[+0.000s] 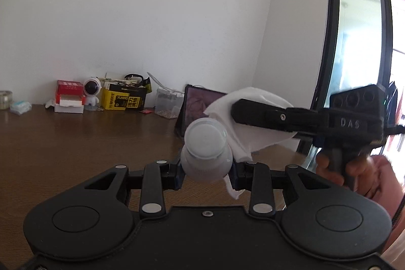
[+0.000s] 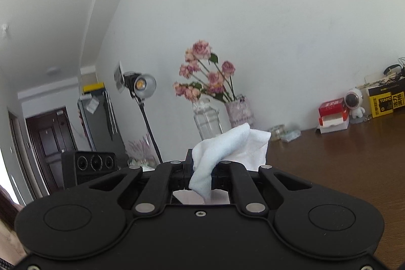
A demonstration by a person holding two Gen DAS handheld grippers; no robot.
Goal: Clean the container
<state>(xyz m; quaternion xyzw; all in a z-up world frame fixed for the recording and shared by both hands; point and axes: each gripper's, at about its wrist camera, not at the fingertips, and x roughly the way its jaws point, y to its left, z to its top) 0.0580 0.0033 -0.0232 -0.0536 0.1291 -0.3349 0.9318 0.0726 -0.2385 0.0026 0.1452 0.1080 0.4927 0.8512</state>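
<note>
Small translucent container (image 1: 205, 156), base toward cam, held above brown surface (image 1: 76, 138); white cloth (image 1: 253, 123) touching its right side, crumpled.

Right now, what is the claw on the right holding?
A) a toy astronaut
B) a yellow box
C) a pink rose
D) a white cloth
D: the right claw is shut on a white cloth, which bunches up between its fingers.

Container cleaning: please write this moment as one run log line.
left gripper: shut on container, lifted above table | right gripper: shut on white cloth | cloth beside container, contact unclear
</note>
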